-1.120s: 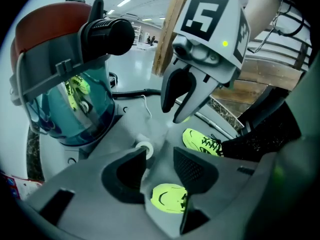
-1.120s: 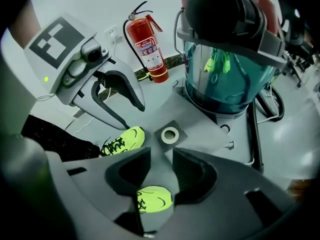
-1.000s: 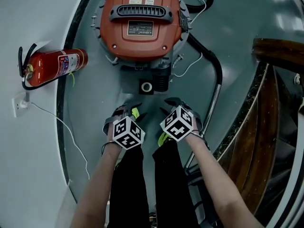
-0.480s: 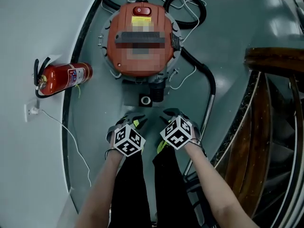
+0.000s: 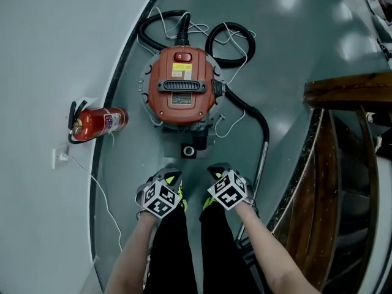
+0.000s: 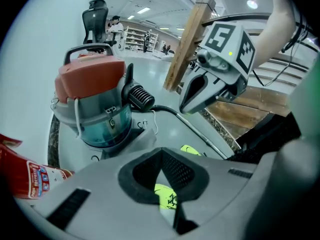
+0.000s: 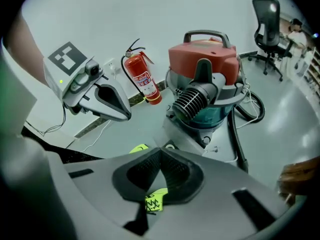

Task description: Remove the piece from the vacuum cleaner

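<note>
vacuum cleaner (image 5: 182, 86) round, orange-topped, teal-bodied, black hose (image 5: 262, 124) attached; left tongs (image 5: 169, 175), right tongs (image 5: 217, 171) just closed, empty.

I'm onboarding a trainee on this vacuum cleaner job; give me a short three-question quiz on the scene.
1. True or false: the left gripper grips the handle of the vacuum cleaner.
2. In the head view, the fire extinguisher lies: A) left of the vacuum cleaner, B) on the stairs, C) between the grippers.
3. Fill in: the metal wand lies to the vacuum cleaner's ___.
Key: 1 false, its jaws have just closed on nothing; 2 A; 3 right.
</note>
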Motion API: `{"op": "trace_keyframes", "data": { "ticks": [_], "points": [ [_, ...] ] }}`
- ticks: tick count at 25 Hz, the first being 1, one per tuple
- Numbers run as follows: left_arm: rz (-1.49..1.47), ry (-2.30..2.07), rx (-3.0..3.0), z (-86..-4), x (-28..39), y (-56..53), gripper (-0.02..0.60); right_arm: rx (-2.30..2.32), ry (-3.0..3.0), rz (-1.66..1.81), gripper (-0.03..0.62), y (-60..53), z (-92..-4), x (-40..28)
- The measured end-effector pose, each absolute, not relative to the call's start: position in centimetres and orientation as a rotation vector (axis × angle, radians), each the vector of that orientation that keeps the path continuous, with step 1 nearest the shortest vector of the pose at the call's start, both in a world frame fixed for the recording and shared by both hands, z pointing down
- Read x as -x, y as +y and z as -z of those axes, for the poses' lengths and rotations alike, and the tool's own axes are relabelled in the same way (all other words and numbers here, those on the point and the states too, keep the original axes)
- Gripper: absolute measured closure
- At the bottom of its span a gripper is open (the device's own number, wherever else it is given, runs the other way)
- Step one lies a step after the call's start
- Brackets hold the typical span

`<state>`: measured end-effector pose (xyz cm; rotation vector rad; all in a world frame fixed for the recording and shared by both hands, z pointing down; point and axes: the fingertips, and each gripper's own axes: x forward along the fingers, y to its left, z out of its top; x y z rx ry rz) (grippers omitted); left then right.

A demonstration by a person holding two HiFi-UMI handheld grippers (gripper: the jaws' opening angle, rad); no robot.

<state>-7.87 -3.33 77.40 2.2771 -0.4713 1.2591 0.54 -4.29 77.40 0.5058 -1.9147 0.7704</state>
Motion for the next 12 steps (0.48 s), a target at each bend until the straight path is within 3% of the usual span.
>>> {"op": "trace_keyframes", "data": {
  "ticks": [12],
  "points": [
    [-1.138,-0.575,-2.209,-69.8,9.3,-2.7,0.572,-0.552,-1.947,-0.854,0.579,-3.1,-69.3,0.6]
  ]
}}
